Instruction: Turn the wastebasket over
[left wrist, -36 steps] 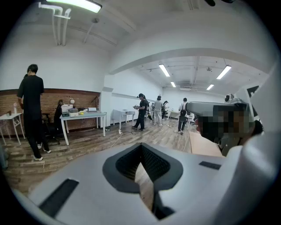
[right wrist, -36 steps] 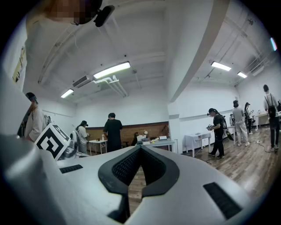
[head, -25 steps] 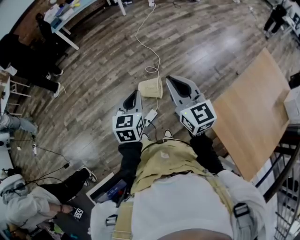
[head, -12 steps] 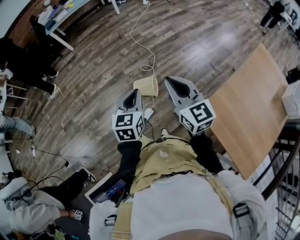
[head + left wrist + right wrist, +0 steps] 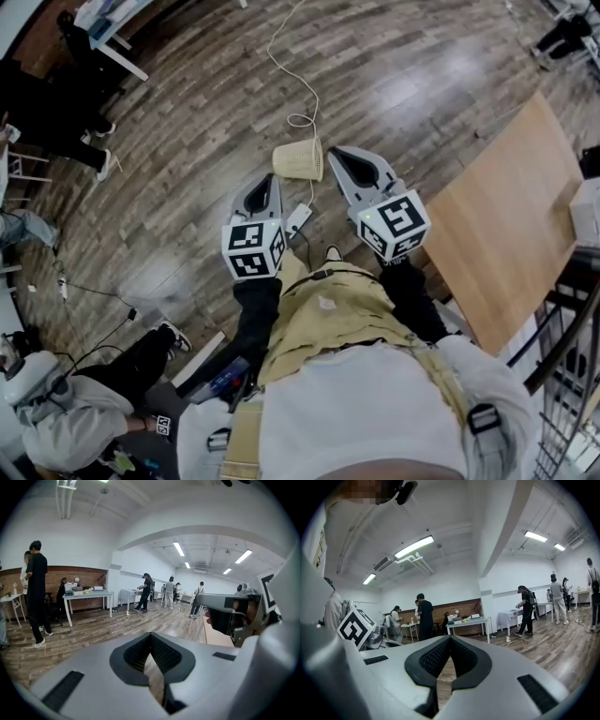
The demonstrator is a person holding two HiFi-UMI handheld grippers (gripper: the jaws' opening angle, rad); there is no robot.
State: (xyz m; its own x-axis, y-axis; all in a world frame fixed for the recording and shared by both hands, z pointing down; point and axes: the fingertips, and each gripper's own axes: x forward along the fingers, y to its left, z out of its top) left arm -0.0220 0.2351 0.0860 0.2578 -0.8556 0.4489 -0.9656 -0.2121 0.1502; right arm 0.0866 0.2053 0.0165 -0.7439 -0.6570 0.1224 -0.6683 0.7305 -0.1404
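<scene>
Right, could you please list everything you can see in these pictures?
wastebasket: one, cream, on its side on the wood floor, just ahead of both tongs
cable: one, white, trailing over the floor beyond the wastebasket
power block: one, white, on the floor between the tongs
table: one, light wood, right
desk: one, white, by the brick wall
seated person: one, grey hoodie, bottom left
bystanders: several, dark clothes, around the room
left tongs: one, grey, shut, empty
right tongs: one, grey, shut, empty
</scene>
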